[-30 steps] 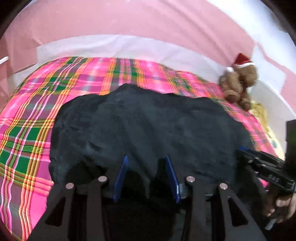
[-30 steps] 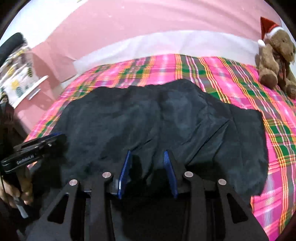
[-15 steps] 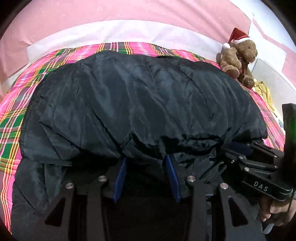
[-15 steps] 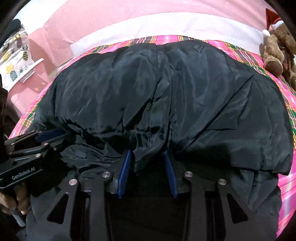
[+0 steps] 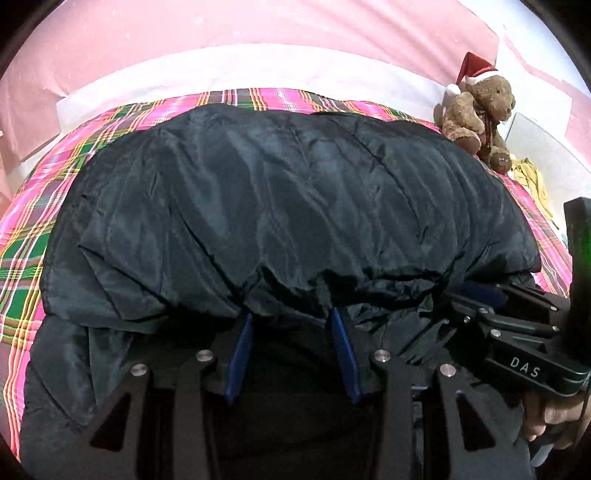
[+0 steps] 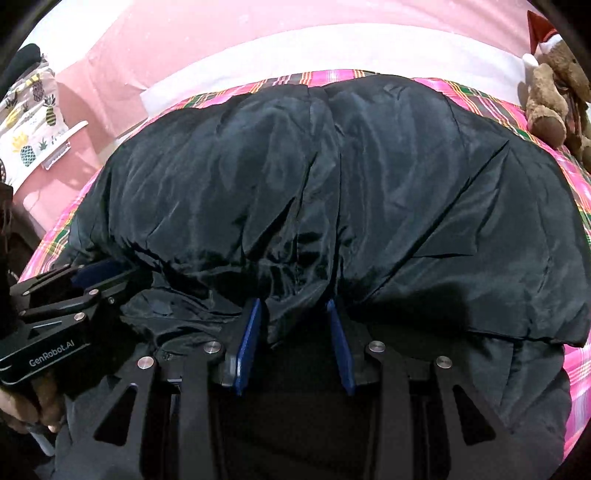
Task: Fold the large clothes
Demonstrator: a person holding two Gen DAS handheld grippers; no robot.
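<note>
Where each hand-held gripper (image 5: 291, 317) points, jacket (image 5: 288, 206) hem seemingly pinched

A pink, green and yellow plaid bedspread (image 5: 33, 236) is covering the bed, showing along the far edge and at both sides. A brown teddy bear (image 5: 480, 110) wearing a red and white Santa hat is sitting at the far right corner of the bedspread, with a crumpled yellow cloth (image 5: 533, 181) lying just beside it. Behind the bed a pink wall (image 6: 221, 33) is rising above a white band (image 6: 332, 55), and a pineapple-print fabric (image 6: 27, 122) is hanging at the left.
</note>
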